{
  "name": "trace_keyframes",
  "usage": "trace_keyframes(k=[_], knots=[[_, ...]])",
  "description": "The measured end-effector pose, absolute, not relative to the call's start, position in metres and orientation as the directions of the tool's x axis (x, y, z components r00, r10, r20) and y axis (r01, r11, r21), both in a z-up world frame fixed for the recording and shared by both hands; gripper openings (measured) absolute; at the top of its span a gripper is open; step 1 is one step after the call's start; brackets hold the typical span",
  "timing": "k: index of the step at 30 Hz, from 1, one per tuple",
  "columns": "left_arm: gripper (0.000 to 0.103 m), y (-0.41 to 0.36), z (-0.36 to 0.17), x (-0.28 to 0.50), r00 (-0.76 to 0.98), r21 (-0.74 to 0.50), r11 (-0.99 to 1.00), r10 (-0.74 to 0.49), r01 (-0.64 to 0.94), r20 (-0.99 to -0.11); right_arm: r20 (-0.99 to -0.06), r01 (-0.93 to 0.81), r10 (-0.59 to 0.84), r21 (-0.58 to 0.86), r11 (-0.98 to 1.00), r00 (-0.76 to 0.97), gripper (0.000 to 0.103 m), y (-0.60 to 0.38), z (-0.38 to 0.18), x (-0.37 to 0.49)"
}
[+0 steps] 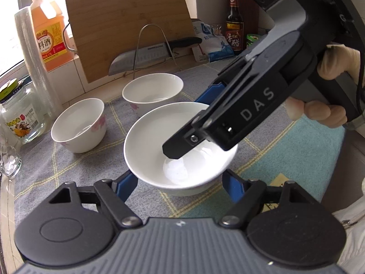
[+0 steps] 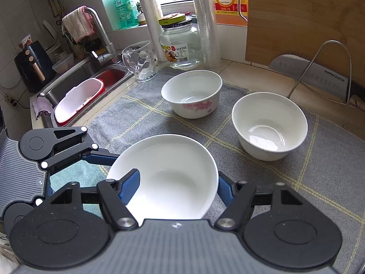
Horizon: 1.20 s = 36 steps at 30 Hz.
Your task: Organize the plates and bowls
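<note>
A shallow white bowl [image 1: 155, 141] [image 2: 173, 173] sits on the grey checked mat. My left gripper [image 1: 180, 183] is open, its blue fingers either side of the bowl's near wall. My right gripper [image 2: 178, 187] straddles the bowl's rim, one blue finger [image 2: 131, 185] inside the bowl and one outside; its jaws stand apart. In the left wrist view the right gripper's finger [image 1: 180, 146] reaches into the bowl. Two deeper white bowls with pink flowers stand behind: one [image 1: 78, 124] [image 2: 192, 93] and another [image 1: 152, 92] [image 2: 269, 125].
A wooden cutting board [image 1: 127, 27] and a knife [image 1: 148, 54] on a wire stand line the back. A glass jar [image 2: 180, 45], a glass cup [image 2: 139, 60], a cooking wine jug [image 1: 49, 34] and a vinegar bottle [image 1: 233, 22] stand around. The sink [image 2: 86, 84] lies left.
</note>
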<state>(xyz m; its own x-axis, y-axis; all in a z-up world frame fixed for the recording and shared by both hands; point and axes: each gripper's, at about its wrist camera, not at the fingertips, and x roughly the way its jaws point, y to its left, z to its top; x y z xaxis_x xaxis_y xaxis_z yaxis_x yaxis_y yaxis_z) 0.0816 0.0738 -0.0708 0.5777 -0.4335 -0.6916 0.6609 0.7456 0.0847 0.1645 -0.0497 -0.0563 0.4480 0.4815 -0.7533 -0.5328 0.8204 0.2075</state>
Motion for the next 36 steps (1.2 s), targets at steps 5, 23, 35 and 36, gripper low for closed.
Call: trace_keyframes(k=[5, 23, 35, 36], knots=[[0.081, 0.048, -0.073, 0.077, 0.538, 0.083, 0.692, -0.473, 0.717, -0.698, -0.760, -0.478, 0.447, 0.205, 0.854, 0.471, 0.076, -0.082, -0.055, 0.146], [0.081, 0.003, -0.087, 0.068, 0.444, 0.038, 0.624, -0.511, 0.781, -0.736, -0.786, -0.387, 0.397, 0.218, 0.896, 0.474, 0.076, -0.135, -0.070, 0.122], [0.095, 0.006, -0.086, 0.067, 0.438, 0.031, 0.611, -0.530, 0.791, -0.726, -0.779, -0.386, 0.376, 0.187, 0.903, 0.502, 0.101, -0.136, -0.073, 0.120], [0.095, 0.007, -0.086, 0.067, 0.438, 0.033, 0.611, -0.527, 0.791, -0.728, -0.775, -0.386, 0.374, 0.183, 0.904, 0.509, 0.102, -0.136, -0.072, 0.120]])
